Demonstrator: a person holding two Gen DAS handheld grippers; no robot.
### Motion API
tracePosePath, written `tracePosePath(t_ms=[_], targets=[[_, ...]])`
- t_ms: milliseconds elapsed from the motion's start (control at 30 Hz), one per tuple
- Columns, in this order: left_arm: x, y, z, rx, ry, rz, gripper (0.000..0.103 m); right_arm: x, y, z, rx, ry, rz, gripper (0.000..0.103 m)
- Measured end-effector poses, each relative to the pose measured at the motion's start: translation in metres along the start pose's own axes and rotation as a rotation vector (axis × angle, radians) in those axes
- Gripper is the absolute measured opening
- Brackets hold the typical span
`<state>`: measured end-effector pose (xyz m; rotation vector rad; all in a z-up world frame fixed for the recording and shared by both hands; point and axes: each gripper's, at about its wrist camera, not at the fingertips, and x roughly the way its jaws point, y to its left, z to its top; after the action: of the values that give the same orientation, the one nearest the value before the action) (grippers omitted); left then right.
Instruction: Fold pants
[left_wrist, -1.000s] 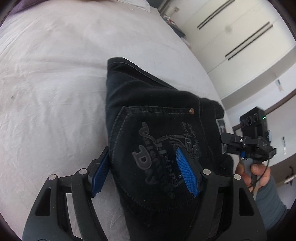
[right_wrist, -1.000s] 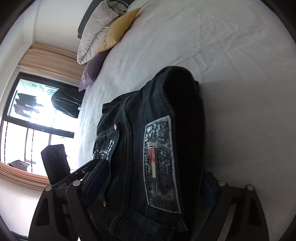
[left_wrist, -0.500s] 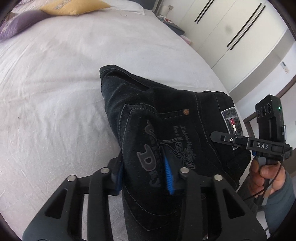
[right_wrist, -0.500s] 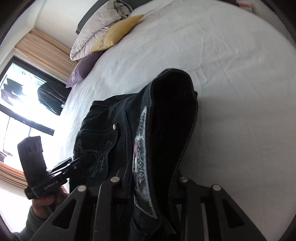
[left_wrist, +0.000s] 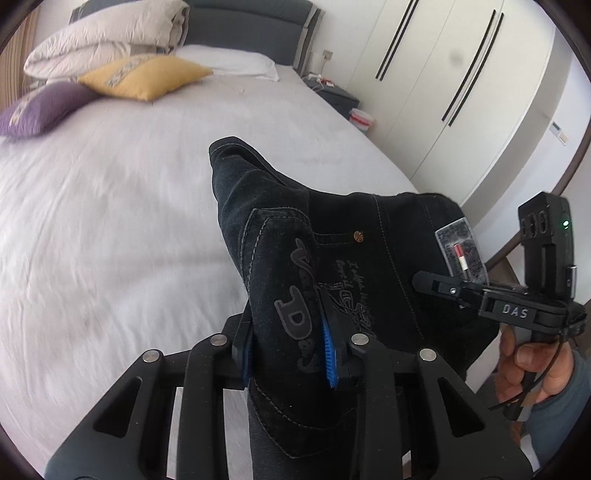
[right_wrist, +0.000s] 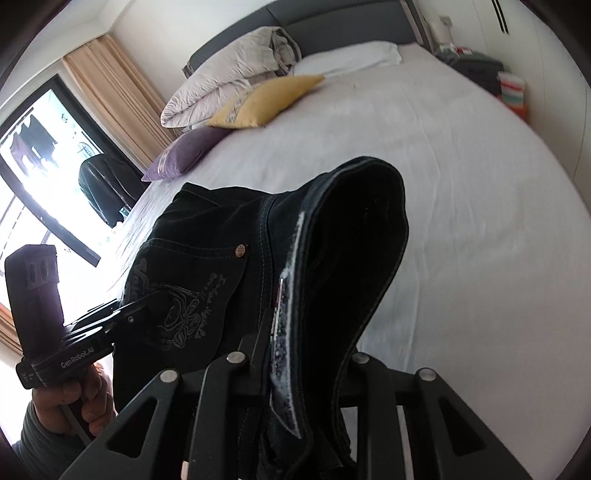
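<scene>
The black denim pants (left_wrist: 332, 266) are folded into a thick bundle and held up over the white bed (left_wrist: 110, 221). My left gripper (left_wrist: 290, 354) is shut on the bundle's near edge by the printed back pocket, its blue pads pressing both sides. My right gripper (right_wrist: 295, 373) is shut on the waistband end (right_wrist: 351, 258) with the grey label. The right gripper also shows at the right of the left wrist view (left_wrist: 480, 291), and the left gripper at the left of the right wrist view (right_wrist: 110, 317).
A yellow pillow (left_wrist: 144, 75), a purple pillow (left_wrist: 40, 107), a folded duvet (left_wrist: 103, 35) and a white pillow (left_wrist: 229, 64) lie at the headboard. White wardrobe doors (left_wrist: 461, 92) and a nightstand (left_wrist: 336, 96) stand to the right. A window (right_wrist: 37, 166) is on the left.
Both grippers closed on the pants and lifted the bundle up off the bed. The views tilted up toward the headboard.
</scene>
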<state>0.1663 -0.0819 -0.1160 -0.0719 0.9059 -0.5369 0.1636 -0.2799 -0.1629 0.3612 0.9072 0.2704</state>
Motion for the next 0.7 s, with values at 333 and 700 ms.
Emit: tracePosePath(t_ms=[333, 700], targets=[[0.042, 0.011, 0.053, 0.025, -0.021, 0.067, 0.026, 0.029, -0.006, 0.064, -0.061, -0.007, -0.076, 0.024], [0.125, 0.036, 0.040, -0.007, 0.095, 0.131, 0.027, 0.105, -0.040, 0.067, -0.041, 0.110, -0.124, 0.025]])
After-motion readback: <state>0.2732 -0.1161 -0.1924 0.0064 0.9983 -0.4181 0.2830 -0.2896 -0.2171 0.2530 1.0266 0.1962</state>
